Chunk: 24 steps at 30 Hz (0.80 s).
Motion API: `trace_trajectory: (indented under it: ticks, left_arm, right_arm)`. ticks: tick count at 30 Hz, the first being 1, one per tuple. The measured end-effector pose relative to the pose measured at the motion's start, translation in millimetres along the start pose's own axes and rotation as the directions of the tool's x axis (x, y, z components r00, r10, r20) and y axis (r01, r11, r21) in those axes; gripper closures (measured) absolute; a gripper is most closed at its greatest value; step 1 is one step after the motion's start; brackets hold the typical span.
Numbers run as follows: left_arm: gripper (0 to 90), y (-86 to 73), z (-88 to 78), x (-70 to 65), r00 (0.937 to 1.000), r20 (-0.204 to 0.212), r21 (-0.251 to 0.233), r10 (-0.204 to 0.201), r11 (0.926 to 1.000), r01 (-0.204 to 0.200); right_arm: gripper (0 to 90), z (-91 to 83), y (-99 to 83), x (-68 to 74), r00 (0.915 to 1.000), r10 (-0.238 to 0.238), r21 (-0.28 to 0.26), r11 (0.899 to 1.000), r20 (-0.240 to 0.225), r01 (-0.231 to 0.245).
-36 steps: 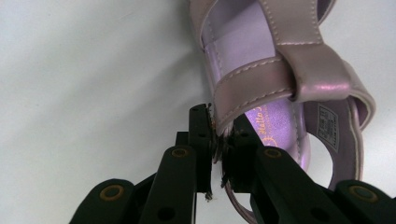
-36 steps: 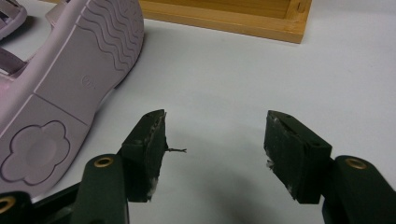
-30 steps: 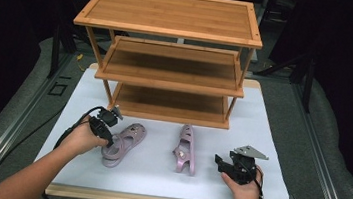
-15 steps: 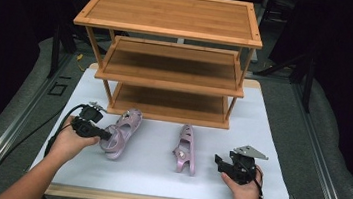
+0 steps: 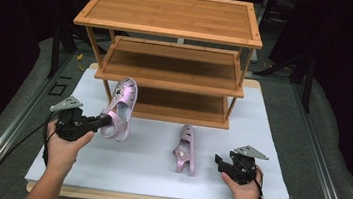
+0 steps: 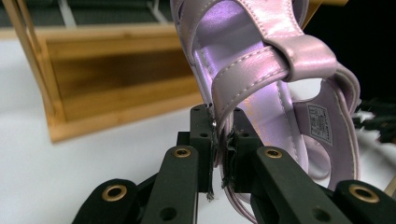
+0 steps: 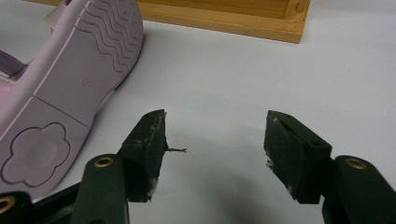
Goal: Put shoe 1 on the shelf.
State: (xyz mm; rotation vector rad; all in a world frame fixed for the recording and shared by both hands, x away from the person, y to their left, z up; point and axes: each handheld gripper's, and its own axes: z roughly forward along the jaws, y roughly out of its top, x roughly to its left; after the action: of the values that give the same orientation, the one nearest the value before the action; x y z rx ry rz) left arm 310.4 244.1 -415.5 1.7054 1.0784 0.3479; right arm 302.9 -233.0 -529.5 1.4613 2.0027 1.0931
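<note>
Three-tier bamboo shoe rack (image 5: pixel 169 53) standing at the back of the white table (image 5: pixel 270 140). Held off the table in front of the rack's lowest shelf, a lilac sandal (image 5: pixel 119 108), rim clamped in the left tool (image 5: pixel 105 120). Second sandal (image 5: pixel 185 148) lying on its side just beside the right tool (image 5: pixel 219 160), jaws spread and empty

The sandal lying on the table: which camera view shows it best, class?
The high view: the lying sandal shows whole, on its side beside the right tongs. The right gripper view shows part of its sole.
</note>
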Motion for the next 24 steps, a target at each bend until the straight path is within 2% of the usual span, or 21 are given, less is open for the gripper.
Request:
trace_trajectory:
  ticks: [4, 5, 7, 11, 18, 24]
  left_arm:
    - [83.0, 5.0, -4.5, -6.9, 1.0000, 0.007, -0.039, 0.007, 0.9992, -0.007]
    - [83.0, 8.9, -6.7, -10.7, 0.9998, 0.013, -0.055, 0.012, 0.9984, -0.011]
    - [83.0, 13.2, -8.3, -13.5, 0.9998, 0.013, -0.064, 0.017, 0.9978, -0.016]
    - [83.0, 18.9, -8.5, -15.9, 0.9997, 0.007, -0.073, 0.025, 0.9970, -0.025]
    - [83.1, 28.8, 2.5, -12.8, 1.0000, 0.001, -0.085, -0.002, 0.9964, 0.002]
    - [83.1, 43.6, 17.5, -7.6, 0.9992, -0.035, -0.083, -0.017, 0.9965, 0.014]
  right_arm:
    - [38.4, -0.1, -0.1, 0.3, 1.0000, 0.003, 0.000, 1.000, 0.001, -0.003]
    - [38.5, -0.5, -0.1, -0.1, 0.9998, 0.004, 0.003, 1.000, -0.021, -0.004]
    - [38.4, -0.6, 0.0, 0.4, 1.0000, 0.003, 0.006, 1.000, 0.000, -0.003]
    - [38.4, -0.3, 0.0, -0.2, 1.0000, 0.002, 0.001, 1.000, -0.008, -0.002]
    - [38.4, 0.4, -0.3, 0.4, 1.0000, 0.003, 0.004, 1.000, -0.007, -0.003]
    - [38.4, -0.1, -0.2, -0.4, 0.9999, 0.004, 0.008, 1.000, -0.012, -0.004]
